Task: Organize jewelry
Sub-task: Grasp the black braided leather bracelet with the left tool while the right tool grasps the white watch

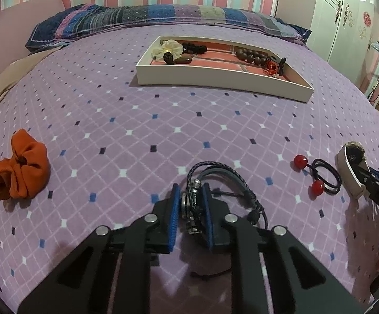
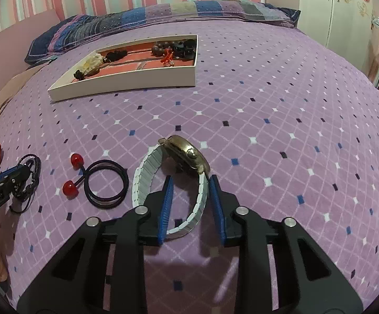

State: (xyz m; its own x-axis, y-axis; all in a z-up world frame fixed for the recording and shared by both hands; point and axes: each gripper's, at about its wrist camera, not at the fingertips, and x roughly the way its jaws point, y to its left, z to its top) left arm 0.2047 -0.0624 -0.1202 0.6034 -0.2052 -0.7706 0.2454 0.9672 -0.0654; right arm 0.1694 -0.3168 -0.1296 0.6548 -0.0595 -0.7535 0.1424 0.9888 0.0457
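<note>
My left gripper (image 1: 191,191) is shut on a black braided bracelet (image 1: 215,175) with metal beads, low over the purple bedspread. My right gripper (image 2: 190,180) is open, its jaws either side of the white strap of a gold-cased watch (image 2: 187,154) lying on the bed; the strap sits between the pads, not clamped. The watch and right gripper also show at the right edge of the left wrist view (image 1: 351,167). A white tray (image 1: 215,81) with a red floor holds bead bracelets, a white flower and a red charm; it also shows in the right wrist view (image 2: 126,86).
A black hair tie with red balls (image 2: 103,180) lies between the grippers, also in the left wrist view (image 1: 320,175). An orange scrunchie (image 1: 19,170) lies far left. A striped pillow (image 1: 163,15) lies behind the tray. A white wardrobe (image 1: 346,13) stands at the right.
</note>
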